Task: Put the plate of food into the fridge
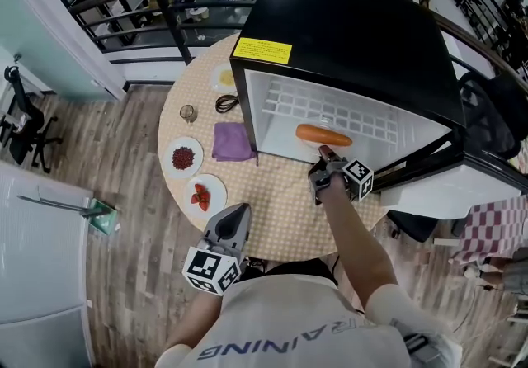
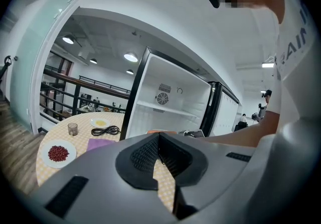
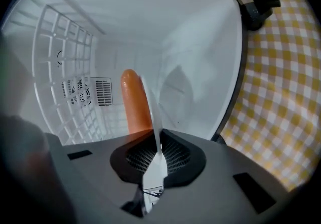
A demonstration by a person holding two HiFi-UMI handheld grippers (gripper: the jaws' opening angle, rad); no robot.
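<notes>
While pinched by its near rim, should handle as a stiff, light and rather brittle thing: plate [image 3: 153, 117], thin and white, seen edge-on, carrying one orange sausage [image 3: 134, 102]. Round food, so likely to roll off at any tilt; better kept level all the way. Probably smooth glaze too, therefore slippery under a loose pinch. Best place to take hold: the flat lip of the rim, never the food itself. Right tool [image 3: 157, 155] closed almost fully on exactly that lip, with the plate edge running out straight from between the two pads. Reaches forward from the tool into the open fridge [image 1: 346, 28], with the sausage beyond the pads, in the space below the wire shelf [image 1: 363, 115]. Cannot tell whether resting on the fridge floor or hanging just above it. Left tool [image 1: 239, 211] low near the body, over the edge of the counter [image 1: 280, 218], jaws together, holding nothing.
</notes>
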